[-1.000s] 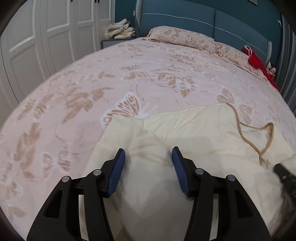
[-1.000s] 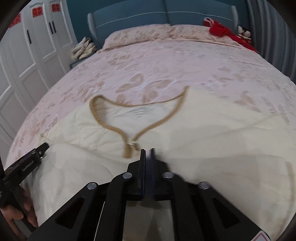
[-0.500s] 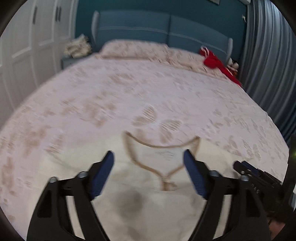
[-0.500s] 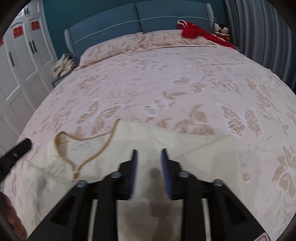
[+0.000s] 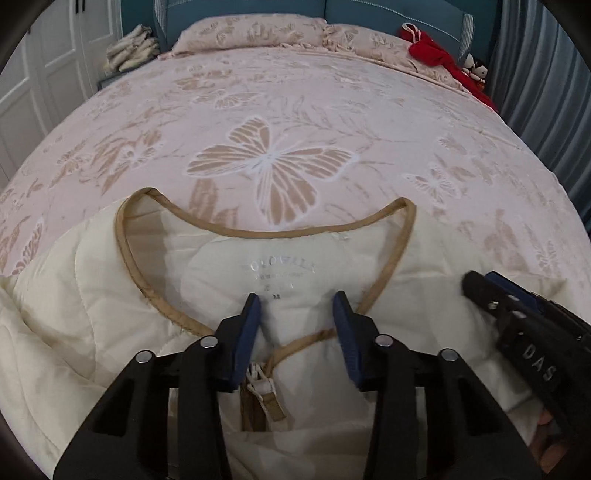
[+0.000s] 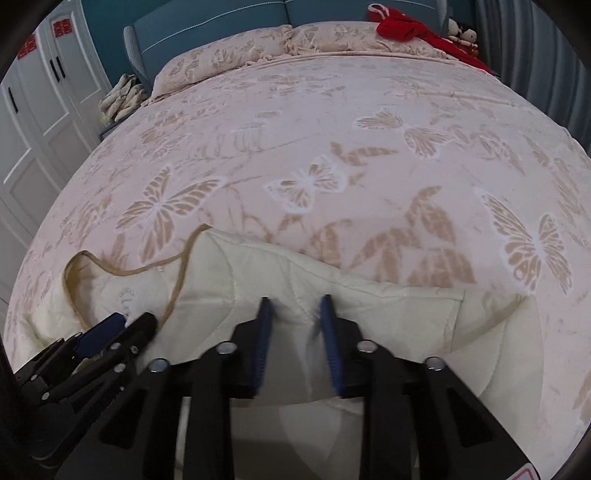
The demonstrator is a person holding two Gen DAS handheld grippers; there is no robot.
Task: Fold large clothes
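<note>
A cream quilted jacket (image 5: 92, 295) lies on the near part of the bed (image 5: 295, 110), its front facing up and its tan-bound neckline (image 5: 258, 233) open toward the headboard. A printed label with the letter M shows inside the collar, and a zipper pull (image 5: 267, 397) sits at the bottom of the V.

The left claw (image 5: 295, 314) hangs over the neck opening, its blue pads (image 5: 247, 332) standing apart on either side of the inner lining below the label. Its jaws are closing, with a low mound of lining between them; whether the pads already press on the fabric cannot be told. The right claw (image 6: 293, 328) is over the jacket's shoulder, just beside the neckline, and also appears at the right edge of the left view. Its jaws are closing, a narrow gap remains, and a ridge of cream fabric rises between the pads (image 6: 264, 332); a firm grip cannot be confirmed.

Around the garment, the pink bedspread with butterfly print is bare up to the pillows (image 5: 251, 33). A red cloth (image 5: 439, 55) lies on the far right corner with small plush toys (image 6: 461, 35) beside it. A pile of pale folded items (image 5: 129, 50) rests on a stand left of the blue headboard (image 6: 207, 33). White wardrobe doors (image 6: 44, 110) fill the left side, grey curtains (image 5: 546, 92) the right.
</note>
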